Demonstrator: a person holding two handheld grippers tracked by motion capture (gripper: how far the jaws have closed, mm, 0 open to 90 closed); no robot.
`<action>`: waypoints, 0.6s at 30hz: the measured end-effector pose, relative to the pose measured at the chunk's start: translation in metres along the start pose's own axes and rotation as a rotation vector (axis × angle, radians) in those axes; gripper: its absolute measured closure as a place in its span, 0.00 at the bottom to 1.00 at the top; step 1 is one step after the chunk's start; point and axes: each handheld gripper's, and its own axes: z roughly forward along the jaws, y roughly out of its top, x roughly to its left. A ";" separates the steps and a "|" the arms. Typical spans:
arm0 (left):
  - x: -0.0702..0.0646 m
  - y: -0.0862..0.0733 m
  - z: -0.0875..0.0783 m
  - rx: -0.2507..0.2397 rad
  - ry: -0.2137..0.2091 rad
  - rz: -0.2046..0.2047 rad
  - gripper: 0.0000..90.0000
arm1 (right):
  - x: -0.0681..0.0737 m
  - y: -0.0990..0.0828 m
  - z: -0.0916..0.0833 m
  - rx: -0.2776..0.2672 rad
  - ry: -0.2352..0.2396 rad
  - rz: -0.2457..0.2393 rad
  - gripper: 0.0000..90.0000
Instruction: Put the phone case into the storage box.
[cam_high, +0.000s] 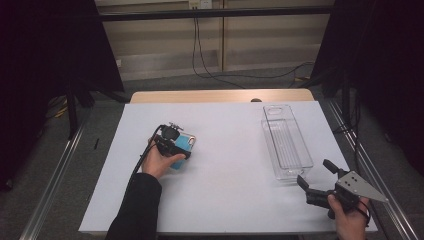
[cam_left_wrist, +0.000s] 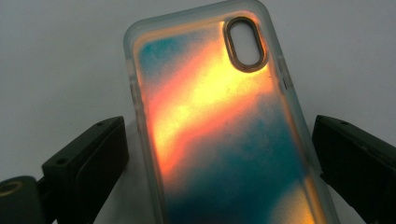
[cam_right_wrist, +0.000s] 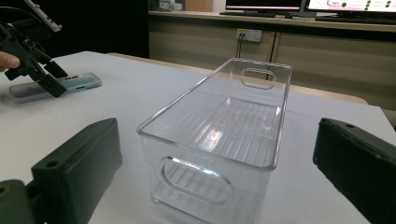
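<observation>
A phone case (cam_left_wrist: 219, 130) with orange, yellow and teal swirls lies flat on the white table sheet (cam_high: 225, 165), camera cutout away from me. My left gripper (cam_left_wrist: 217, 123) is open and lowered over it, one black jaw on each long side, close to the case edges. From above, the case (cam_high: 187, 146) shows blue under the left gripper (cam_high: 179, 142). My right gripper (cam_high: 314, 171) stands open at the near right, pointing at the short end of a clear plastic bin (cam_high: 285, 145). The empty bin (cam_right_wrist: 224, 135) sits just beyond the right gripper (cam_right_wrist: 217, 125).
The bin has handle cutouts in both short ends and lies lengthwise on the table's right side. Bare wood of the table (cam_high: 220, 96) shows past the sheet's far edge. Cables run over the floor behind. Dark curtains hang at both sides.
</observation>
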 end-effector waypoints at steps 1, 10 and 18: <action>0.000 -0.001 0.000 -0.002 -0.003 -0.003 0.05 | 0.000 0.000 0.000 0.002 0.002 -0.005 0.00; 0.001 -0.003 0.001 -0.022 -0.011 -0.016 0.04 | 0.001 0.000 0.000 0.001 0.004 -0.006 0.00; -0.003 -0.002 -0.002 -0.007 0.001 -0.026 0.10 | 0.001 0.000 0.000 0.001 0.002 -0.006 0.00</action>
